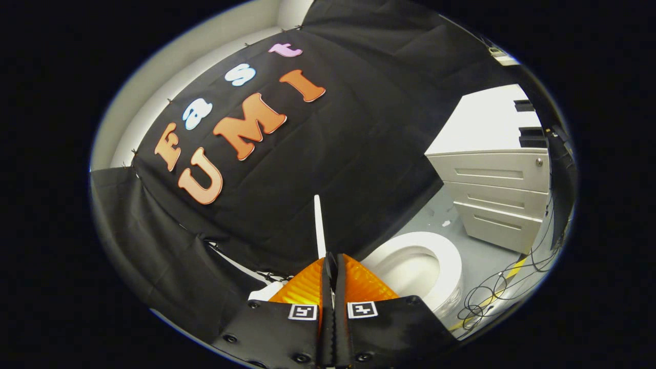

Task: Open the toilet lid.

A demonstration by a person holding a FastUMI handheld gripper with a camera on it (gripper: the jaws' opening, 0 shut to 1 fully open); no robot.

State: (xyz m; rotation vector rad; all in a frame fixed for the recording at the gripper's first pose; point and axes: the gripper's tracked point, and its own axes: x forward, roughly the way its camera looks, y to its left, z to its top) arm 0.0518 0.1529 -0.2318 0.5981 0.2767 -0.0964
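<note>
Fingers point(330, 266) pressed together on raised toilet lid point(319, 225), seen edge-on, thin, upright at 12 o'clock. Open toilet seat point(451, 266) at 2 o'clock, partly hidden. Tangled cables point(492, 297) on floor beyond. Drawer cabinet point(492, 195) farther at 2 o'clock, cut off.

Glossy toilet seat point(451, 261) (matt cloth wall point(333, 154))

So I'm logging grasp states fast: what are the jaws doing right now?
Gripper: jaws closed on the thin edge of the raised toilet lid, which stands up beside the open toilet seat.
</note>
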